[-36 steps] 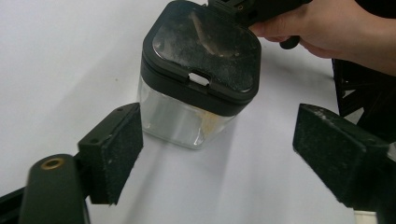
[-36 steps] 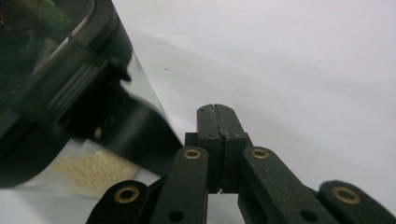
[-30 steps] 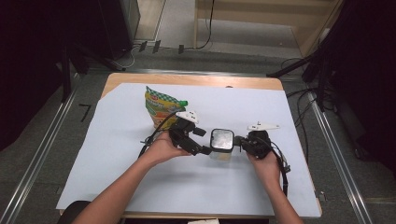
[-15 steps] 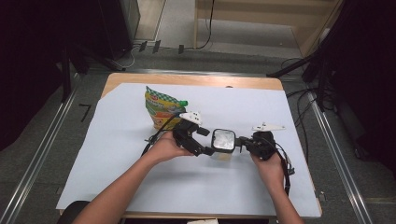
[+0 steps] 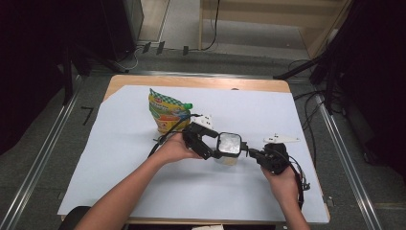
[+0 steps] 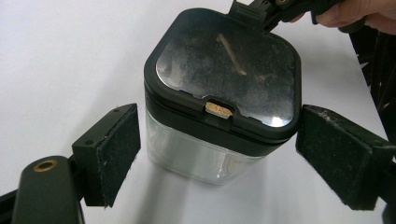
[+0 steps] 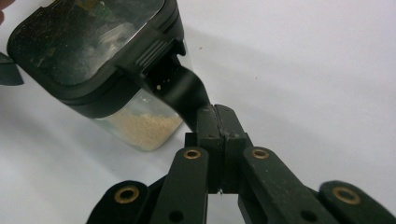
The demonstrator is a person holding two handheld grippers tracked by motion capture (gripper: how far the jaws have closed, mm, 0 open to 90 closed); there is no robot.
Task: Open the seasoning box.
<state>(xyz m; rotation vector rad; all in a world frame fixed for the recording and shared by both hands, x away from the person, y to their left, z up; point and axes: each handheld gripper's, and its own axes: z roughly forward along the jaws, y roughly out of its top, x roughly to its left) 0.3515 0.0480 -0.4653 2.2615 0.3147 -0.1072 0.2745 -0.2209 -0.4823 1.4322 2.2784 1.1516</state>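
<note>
The clear plastic canister (image 6: pixel 205 154) stands on the white paper sheet (image 5: pixel 134 158) that covers the table, near the front middle, between my two grippers. Its body is square with rounded corners and see-through walls; a shallow layer of pale, sandy granules (image 7: pixel 147 128) lies at the bottom. The black lid (image 6: pixel 224 70) is a thick rounded-square frame around a glossy, dusty, scratched window, with a small tan notch at the edge that faces my left gripper. From the opposite edge of the lid a smooth, curved black tab (image 7: pixel 187 95) sticks out below a ribbed hinge block.

My right gripper (image 7: pixel 217 123) has its jaws pressed together on that tab, the matte black pads flat against each other with the tab's end pinched between them. My left gripper (image 6: pixel 219 158) stands with its jaws apart, one foam-faced pad (image 6: pixel 114 151) on each side of the canister, both a little off the walls and touching nothing; the pads are rough, speckled black blocks.

Behind my left hand (image 5: pixel 174 148), farther up the sheet, a yellow and green snack bag (image 5: pixel 165 112) stands upright, crinkled, with a green cap at its top corner. The wooden table edge (image 5: pixel 201 81) shows beyond the paper.
</note>
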